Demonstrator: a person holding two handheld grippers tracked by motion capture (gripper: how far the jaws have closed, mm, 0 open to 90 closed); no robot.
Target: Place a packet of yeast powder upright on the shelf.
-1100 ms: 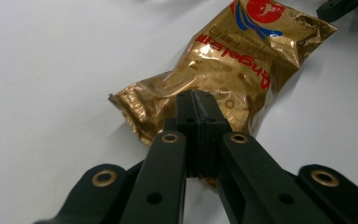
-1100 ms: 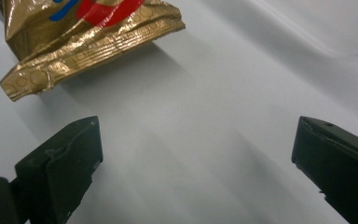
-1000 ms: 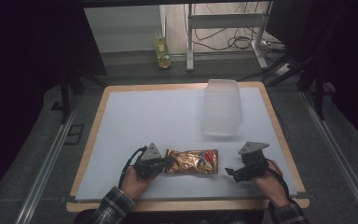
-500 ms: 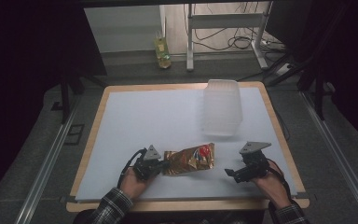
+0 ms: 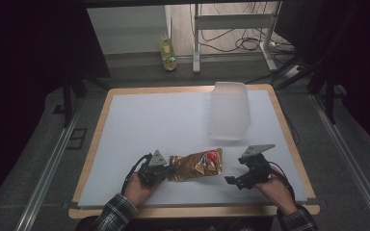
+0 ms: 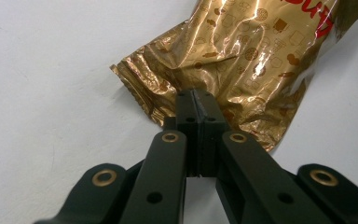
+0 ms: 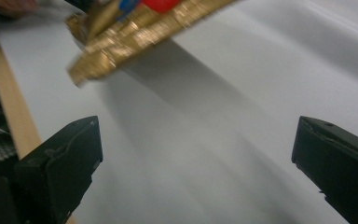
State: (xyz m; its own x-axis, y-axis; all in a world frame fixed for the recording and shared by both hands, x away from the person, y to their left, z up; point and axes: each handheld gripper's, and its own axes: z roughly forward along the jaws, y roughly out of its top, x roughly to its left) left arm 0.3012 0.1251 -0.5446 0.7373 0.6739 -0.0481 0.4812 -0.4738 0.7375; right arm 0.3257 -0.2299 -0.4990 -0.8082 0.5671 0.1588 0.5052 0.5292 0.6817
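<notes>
High view: the table (image 5: pixel 125 125), covered by a white sheet inside a wooden border, takes up the middle of the frame. A clear plastic container (image 5: pixel 229 110) stands upper right of centre on it, well apart from everything else. In the lower middle lies a gold foil snack bag (image 5: pixel 196 164) with a red mark at its right end, stretched left to right between the two grippers. The left gripper (image 5: pixel 166 171), held by a hand (image 5: pixel 136 185) coming in at the lower left, touches the bag's left end. The right gripper (image 5: pixel 233 180) sits lower right of the bag, near it but apart, held by the other hand (image 5: pixel 272 185) (plaid sleeves show at the bottom edge).

In the left gripper view, the left gripper (image 6: pixel 196 105) has its jaws pressed together on the crimped end of the bag (image 6: pixel 242 56), which runs off toward the upper right of the frame. In the right gripper view, the right gripper (image 7: pixel 196 154) stands wide apart with nothing between its jaws; the bag (image 7: pixel 135 32), blurred, crosses the upper left of the frame above its shadow on the white sheet.
</notes>
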